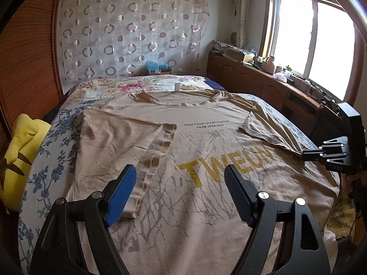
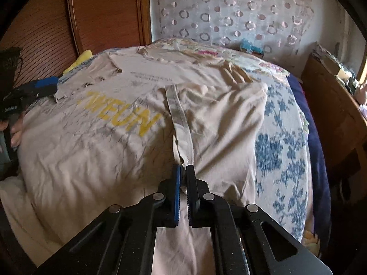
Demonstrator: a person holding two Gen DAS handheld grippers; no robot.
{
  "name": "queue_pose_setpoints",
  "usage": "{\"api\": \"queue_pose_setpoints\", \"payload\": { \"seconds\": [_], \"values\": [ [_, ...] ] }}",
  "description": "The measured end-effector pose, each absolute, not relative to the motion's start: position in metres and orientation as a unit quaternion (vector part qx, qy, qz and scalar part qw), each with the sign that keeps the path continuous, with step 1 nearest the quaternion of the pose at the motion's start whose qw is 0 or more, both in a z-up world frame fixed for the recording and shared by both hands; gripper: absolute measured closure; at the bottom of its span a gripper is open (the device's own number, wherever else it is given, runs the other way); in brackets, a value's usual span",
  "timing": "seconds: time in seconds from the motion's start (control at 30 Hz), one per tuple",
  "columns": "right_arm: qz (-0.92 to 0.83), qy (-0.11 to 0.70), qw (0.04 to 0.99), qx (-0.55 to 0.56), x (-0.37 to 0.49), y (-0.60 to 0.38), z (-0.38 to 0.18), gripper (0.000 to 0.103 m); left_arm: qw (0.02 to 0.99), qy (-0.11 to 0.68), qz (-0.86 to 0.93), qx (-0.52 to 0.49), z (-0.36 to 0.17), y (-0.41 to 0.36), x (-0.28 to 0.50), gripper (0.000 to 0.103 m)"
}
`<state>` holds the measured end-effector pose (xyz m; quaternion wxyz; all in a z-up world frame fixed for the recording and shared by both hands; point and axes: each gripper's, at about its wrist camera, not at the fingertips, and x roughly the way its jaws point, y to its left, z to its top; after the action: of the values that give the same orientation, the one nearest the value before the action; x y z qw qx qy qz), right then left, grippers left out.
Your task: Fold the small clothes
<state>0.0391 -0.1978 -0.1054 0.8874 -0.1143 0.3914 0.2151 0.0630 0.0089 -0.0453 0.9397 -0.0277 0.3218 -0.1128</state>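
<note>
A beige T-shirt with yellow lettering lies spread on the bed, chest side up. Its left side is folded inward as a flap. My left gripper hovers open over the shirt's lower part, nothing between its fingers. At the shirt's right edge my right gripper pinches the cloth below the sleeve. In the right wrist view the right gripper is shut on the T-shirt, with the hem band running into its jaws. The left gripper shows at the far left.
A yellow plush lies at the bed's left edge by a wooden panel. A small white cup stands on the floral bedsheet beyond the collar. A cluttered wooden cabinet runs along the right under the window. A hand holds the left gripper.
</note>
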Motion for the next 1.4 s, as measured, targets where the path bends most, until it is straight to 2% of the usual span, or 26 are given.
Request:
{"api": "queue_pose_setpoints", "payload": {
  "seconds": [0.1, 0.13, 0.2, 0.23, 0.27, 0.37, 0.7, 0.97, 1.17, 1.4],
  "values": [
    [0.215, 0.390, 0.890, -0.095, 0.040, -0.205, -0.106, 0.097, 0.942, 0.319, -0.104, -0.024, -0.043, 0.017, 0.070, 0.023],
    [0.212, 0.385, 0.893, -0.091, 0.041, -0.207, -0.105, 0.094, 0.943, 0.317, -0.097, -0.019, -0.041, 0.020, 0.073, 0.023],
    [0.205, 0.380, 0.898, -0.084, 0.046, -0.209, -0.101, 0.076, 0.946, 0.314, -0.082, -0.009, -0.038, 0.031, 0.081, 0.023],
    [0.204, 0.376, 0.901, -0.078, 0.049, -0.211, -0.099, 0.061, 0.947, 0.313, -0.077, -0.006, -0.037, 0.034, 0.083, 0.023],
    [0.203, 0.372, 0.903, -0.073, 0.052, -0.213, -0.097, 0.055, 0.948, 0.311, -0.070, -0.003, -0.036, 0.040, 0.088, 0.023],
    [0.188, 0.358, 0.912, -0.069, 0.063, -0.216, -0.091, 0.047, 0.948, 0.312, -0.060, 0.000, -0.033, 0.055, 0.100, 0.023],
    [0.151, 0.392, 0.905, -0.069, 0.135, -0.206, -0.111, 0.046, 0.935, 0.352, -0.041, -0.011, -0.046, 0.100, 0.148, 0.023],
    [0.136, 0.391, 0.905, -0.095, 0.143, -0.193, -0.112, 0.044, 0.921, 0.387, -0.032, -0.021, -0.061, 0.122, 0.182, 0.043],
    [0.130, 0.394, 0.906, -0.086, 0.144, -0.201, -0.113, 0.036, 0.910, 0.413, -0.024, -0.029, -0.074, 0.130, 0.214, 0.045],
    [0.136, 0.399, 0.904, -0.072, 0.150, -0.210, -0.115, 0.034, 0.897, 0.438, -0.015, -0.053, -0.086, 0.141, 0.244, 0.052]
  ]
}}
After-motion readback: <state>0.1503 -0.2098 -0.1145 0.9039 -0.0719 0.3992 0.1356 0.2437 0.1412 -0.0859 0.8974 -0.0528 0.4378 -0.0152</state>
